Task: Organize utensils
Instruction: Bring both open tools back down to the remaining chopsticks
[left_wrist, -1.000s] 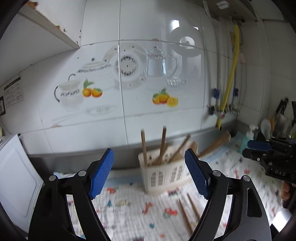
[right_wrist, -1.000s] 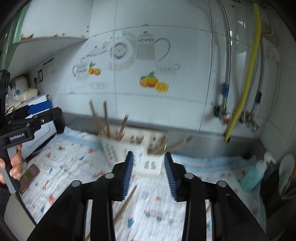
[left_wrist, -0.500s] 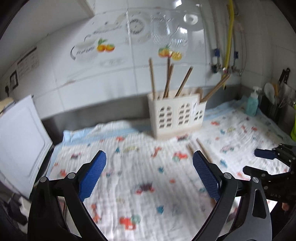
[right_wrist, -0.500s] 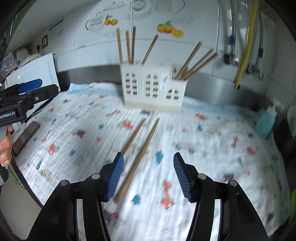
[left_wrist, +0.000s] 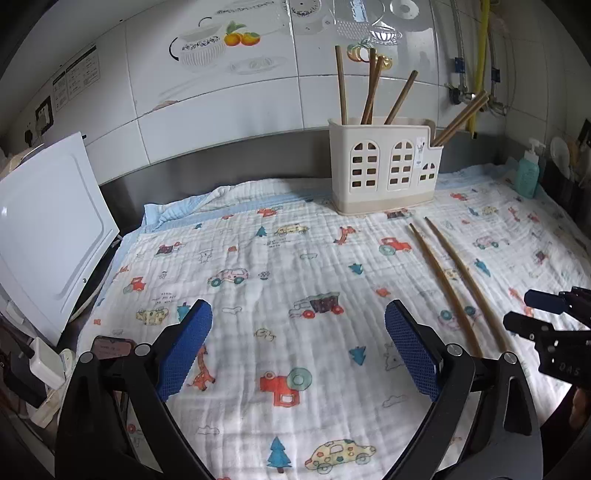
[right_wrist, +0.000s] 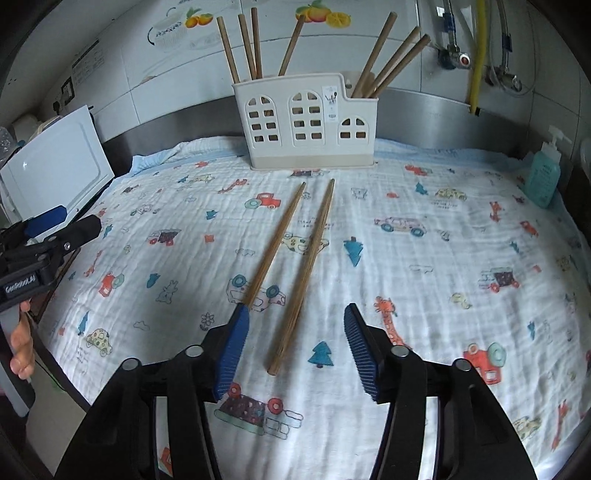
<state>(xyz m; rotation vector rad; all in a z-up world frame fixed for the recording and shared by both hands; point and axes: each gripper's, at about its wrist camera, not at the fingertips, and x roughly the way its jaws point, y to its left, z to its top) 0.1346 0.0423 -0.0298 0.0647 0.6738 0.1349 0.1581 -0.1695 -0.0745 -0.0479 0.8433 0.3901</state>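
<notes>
Blue-padded fingers of the left gripper are standing spread wide at the bottom of the left wrist view, gripping nothing; only the printed cloth is showing between them. In the right wrist view, the right gripper is sitting at the lower middle of the frame with its jaws partway apart and closing. The near end of one loose chopstick is lying in the gap between them, untouched by either pad, while a second loose chopstick is running just beside it to the left, its near end disappearing behind the tip of the left-hand finger. Both sticks are lying flat on the cloth, pointing toward the white utensil holder, which is standing upright at the upper middle of the frame against the steel backsplash. Several more chopsticks are standing tilted inside it, in its taller left section and its lower right section. A teal soap bottle is standing at the right edge. The left gripper is also showing at the left edge of that view, with a person's hand below it.
</notes>
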